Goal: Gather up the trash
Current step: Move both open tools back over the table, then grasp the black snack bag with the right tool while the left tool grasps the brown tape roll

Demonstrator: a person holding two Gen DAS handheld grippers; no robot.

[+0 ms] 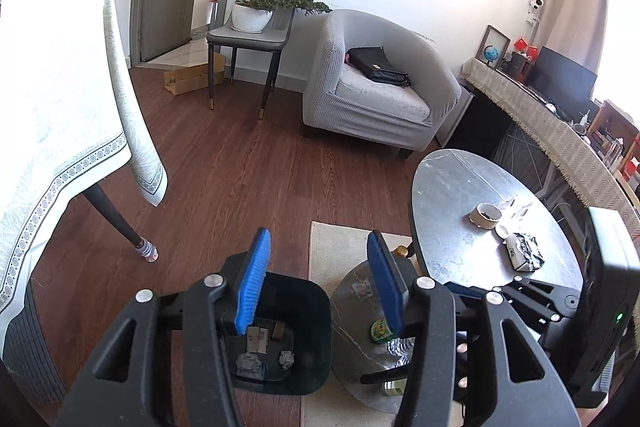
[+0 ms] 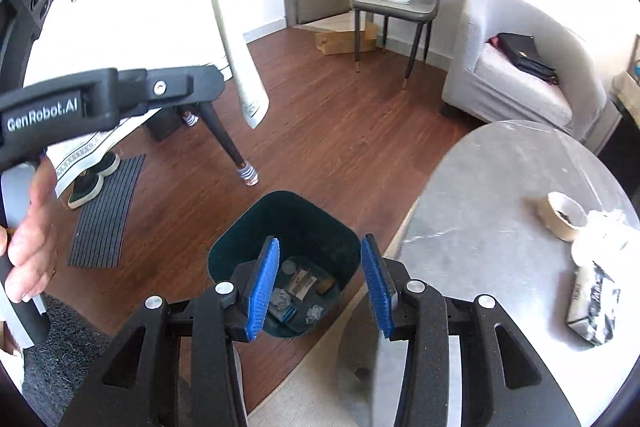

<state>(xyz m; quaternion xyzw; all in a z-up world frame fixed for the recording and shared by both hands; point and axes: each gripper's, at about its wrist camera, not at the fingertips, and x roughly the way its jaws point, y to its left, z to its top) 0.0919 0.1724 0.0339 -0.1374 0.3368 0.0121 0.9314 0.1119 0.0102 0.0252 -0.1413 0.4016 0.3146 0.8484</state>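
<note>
Crumpled paper already lies in the dark green square bin (image 2: 280, 227); both grippers' fingers (image 1: 252, 279) (image 2: 264, 283) stand part-open, empty, while the crumpled wrapper (image 2: 592, 307) remains on the grey oval tabletop (image 2: 480, 195), right.

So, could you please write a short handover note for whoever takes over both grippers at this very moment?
Left gripper: open, nothing between its pads, above the bin.
Right gripper: open and empty, also over the bin.
Done: crumpled paper and scraps of card lie in the bin.
Left: on the grey oval table a paper cup, white wrappers and a crumpled packet; on the low round table a few bottles.
</note>
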